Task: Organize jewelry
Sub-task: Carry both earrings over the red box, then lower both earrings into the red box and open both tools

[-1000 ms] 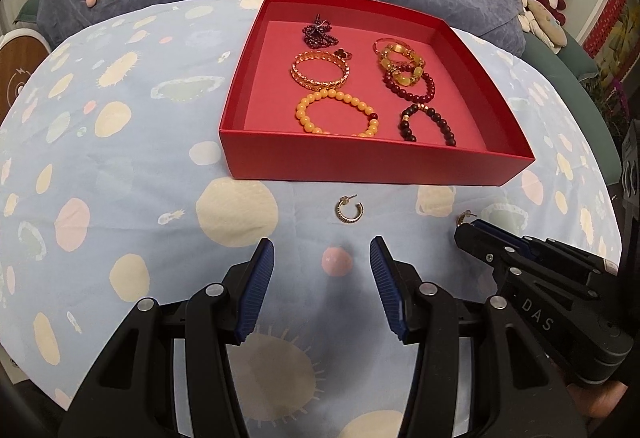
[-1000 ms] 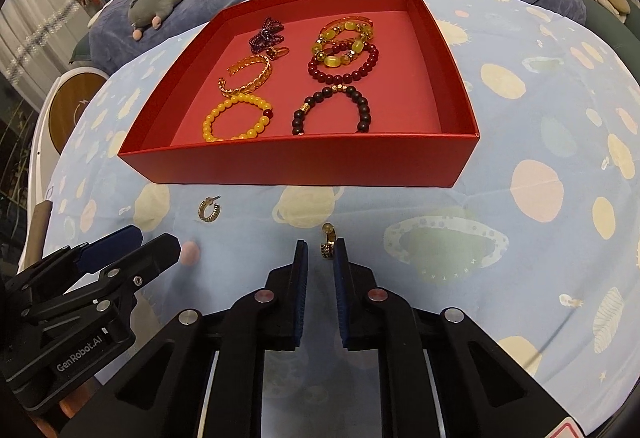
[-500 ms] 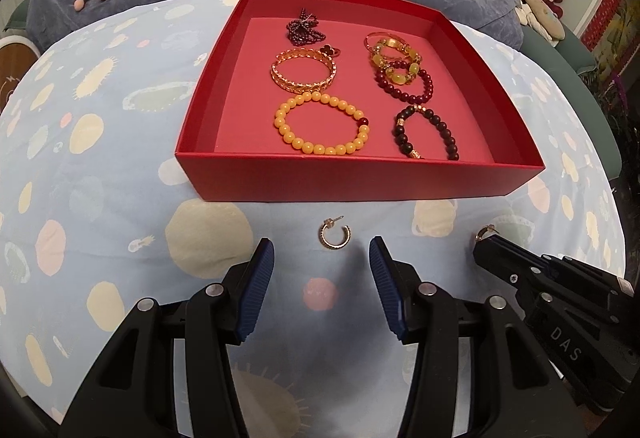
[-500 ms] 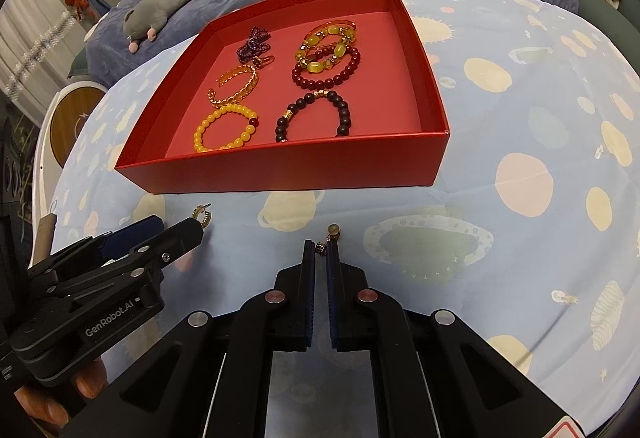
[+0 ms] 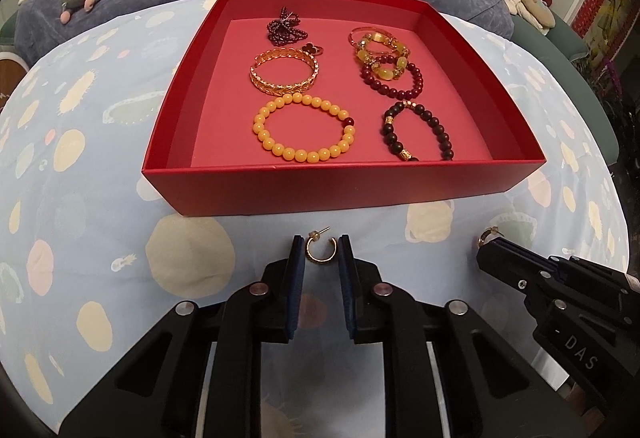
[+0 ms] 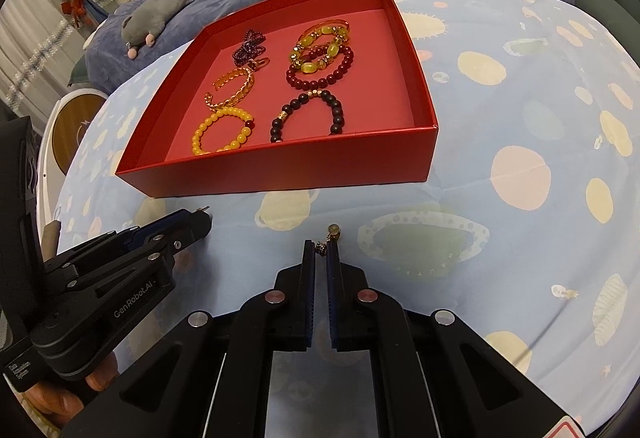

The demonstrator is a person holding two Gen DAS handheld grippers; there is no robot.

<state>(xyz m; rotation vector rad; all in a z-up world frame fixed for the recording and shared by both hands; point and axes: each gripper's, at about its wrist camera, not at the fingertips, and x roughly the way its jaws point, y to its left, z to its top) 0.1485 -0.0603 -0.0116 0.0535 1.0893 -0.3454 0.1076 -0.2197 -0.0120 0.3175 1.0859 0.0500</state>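
Left gripper (image 5: 319, 251), marked "GenRobot.AI", jaws closing around a gold hoop earring (image 5: 320, 250) lying before the red box's (image 5: 360, 194) front wall. Right gripper (image 6: 321, 251), marked "DAS", clamped on a second earring (image 6: 329, 238) on the bedspread (image 6: 520, 198).

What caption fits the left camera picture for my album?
Left tool closing around a gold earring in front of the red box of bracelets.

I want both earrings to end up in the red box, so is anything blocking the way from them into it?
Only the red box's near wall rises between it and each gold earring; they must be lifted over. The floor behind it lies bare right of the bracelets.
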